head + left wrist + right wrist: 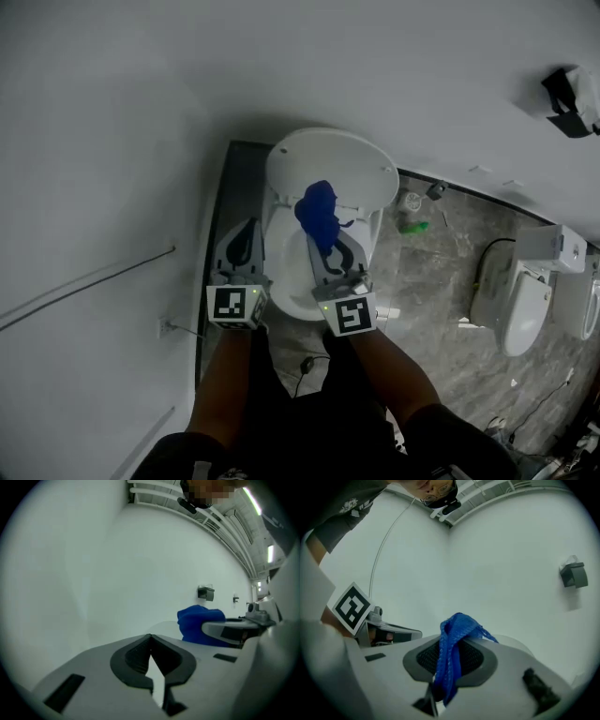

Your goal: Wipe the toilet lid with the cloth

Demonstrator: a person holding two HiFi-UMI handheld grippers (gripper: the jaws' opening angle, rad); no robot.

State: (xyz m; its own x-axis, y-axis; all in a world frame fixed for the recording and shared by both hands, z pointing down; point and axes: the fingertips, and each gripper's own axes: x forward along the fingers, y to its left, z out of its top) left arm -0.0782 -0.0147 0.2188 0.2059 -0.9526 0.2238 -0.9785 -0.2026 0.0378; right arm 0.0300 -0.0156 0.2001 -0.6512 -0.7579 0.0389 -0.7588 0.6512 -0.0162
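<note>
The white toilet lid (349, 161) stands raised above the bowl (298, 281). A bunched blue cloth (319, 214) hangs in front of the lid's lower part; I cannot tell whether it touches. My right gripper (326, 242) is shut on the cloth, which the right gripper view shows pinched between the jaws (451, 656). My left gripper (246, 227) hovers at the bowl's left rim, shut with nothing in it; its pads meet in the left gripper view (150, 638). From there the cloth (199, 623) shows to the right.
A grey wall (94, 141) fills the left and top, with a thin cable (94, 279) across it. On the marble floor lie a green object (412, 226) and cords. A second toilet (527, 302) stands at right, with a black wall fixture (567, 101) above.
</note>
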